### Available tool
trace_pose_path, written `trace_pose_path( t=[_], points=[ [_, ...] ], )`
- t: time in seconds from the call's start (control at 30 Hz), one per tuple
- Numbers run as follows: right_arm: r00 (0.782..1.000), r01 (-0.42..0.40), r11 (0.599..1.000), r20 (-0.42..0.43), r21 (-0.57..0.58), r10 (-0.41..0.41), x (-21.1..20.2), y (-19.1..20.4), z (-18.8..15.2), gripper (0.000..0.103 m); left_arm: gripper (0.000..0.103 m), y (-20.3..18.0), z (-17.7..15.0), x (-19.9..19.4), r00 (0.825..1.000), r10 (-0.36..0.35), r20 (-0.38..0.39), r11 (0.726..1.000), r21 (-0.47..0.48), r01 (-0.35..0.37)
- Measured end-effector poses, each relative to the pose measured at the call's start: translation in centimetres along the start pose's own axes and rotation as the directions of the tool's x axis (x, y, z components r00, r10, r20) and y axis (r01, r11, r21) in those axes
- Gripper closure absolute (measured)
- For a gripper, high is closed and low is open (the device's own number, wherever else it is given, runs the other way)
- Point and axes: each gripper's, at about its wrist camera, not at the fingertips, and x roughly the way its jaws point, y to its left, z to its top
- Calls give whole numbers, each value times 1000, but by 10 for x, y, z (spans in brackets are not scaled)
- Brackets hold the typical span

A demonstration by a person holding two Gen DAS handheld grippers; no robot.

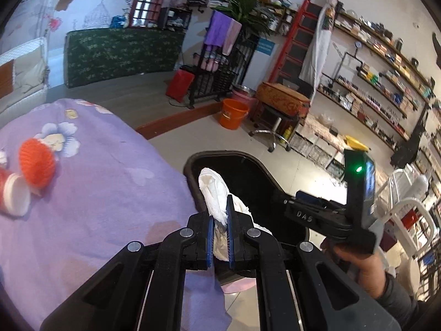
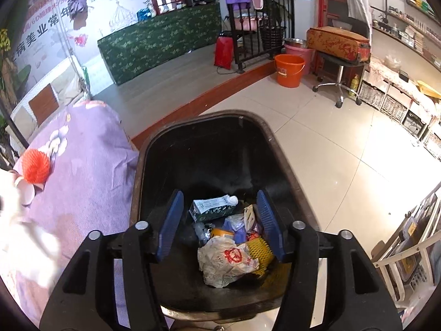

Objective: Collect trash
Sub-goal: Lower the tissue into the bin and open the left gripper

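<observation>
At the far left of the left wrist view, on the purple flowered cloth (image 1: pixel 104 193) covering the table, two pieces of trash are not yet collected: a red paper cup (image 1: pixel 12 193) lying on its side and, touching it, an orange-red mesh ball (image 1: pixel 37 167). Moving right to the lower middle of that frame, your left gripper (image 1: pixel 220 237) is clenched on a crumpled white tissue (image 1: pixel 215 193), which sticks up from between the blue pads, right at the near left rim of the black trash bin (image 1: pixel 193 162) where the cloth ends. At the right edge your other hand (image 1: pixel 363 264) holds the second tool over the bin. In the right wrist view, the right gripper (image 2: pixel 219 226) hangs at lower centre directly above the bin's mouth, its jaws apart with nothing between them; below lie a milk carton (image 2: pixel 212 208), a crumpled plastic bag (image 2: pixel 228 262) and other scraps. So you appear to be at the dropping step: one piece seems delivered, and the tissue comes next. Carry it fully over the opening before you release, then return to the cup and mesh ball at far left.
</observation>
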Motion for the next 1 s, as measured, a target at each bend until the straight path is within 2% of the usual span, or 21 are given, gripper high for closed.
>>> trace_pose_path(
  t=[0.07, 0.37, 0.63, 0.7, 0.77, 0.8, 0.83, 0.9, 0.97, 1.0],
  points=[
    [1000, 4, 1000, 16, 8, -4, -7, -4, 2, 43, 95, -7, 1, 16, 999, -30, -34, 1000, 9, 30],
    [997, 28, 998, 74, 48, -31, -34, -30, 7, 39, 95, -31, 4, 73, 987, -68, -149, 997, 37, 74],
    [995, 47, 996, 89, 82, -54, -40, -48, 12, 39, 95, -50, -12, 99, 973, -47, -226, 992, 104, 72],
    [994, 53, 995, 88, 87, -61, -39, -51, 11, 39, 92, -52, -14, 101, 970, -52, -239, 989, 120, 82],
    [994, 59, 994, 89, 88, -66, -39, -53, 12, 39, 72, -54, -17, 102, 966, -53, -254, 988, 128, 87],
    [994, 62, 994, 90, 88, -70, -39, -54, 13, 39, 49, -52, -17, 101, 966, -50, -255, 988, 130, 86],
    [993, 64, 994, 91, 89, -72, -39, -55, 13, 39, 32, -51, -17, 100, 967, -55, -247, 988, 129, 89],
    [992, 67, 993, 96, 93, -76, -40, -57, 15, 39, 25, -50, -20, 93, 970, -75, -232, 986, 127, 107],
    [992, 73, 992, 96, 99, -83, -40, -60, 15, 39, 9, -52, -21, 94, 971, -60, -230, 985, 142, 94],
    [992, 77, 992, 92, 103, -87, -39, -62, 16, 39, 8, -53, -21, 92, 974, -51, -223, 986, 146, 85]
  ],
)
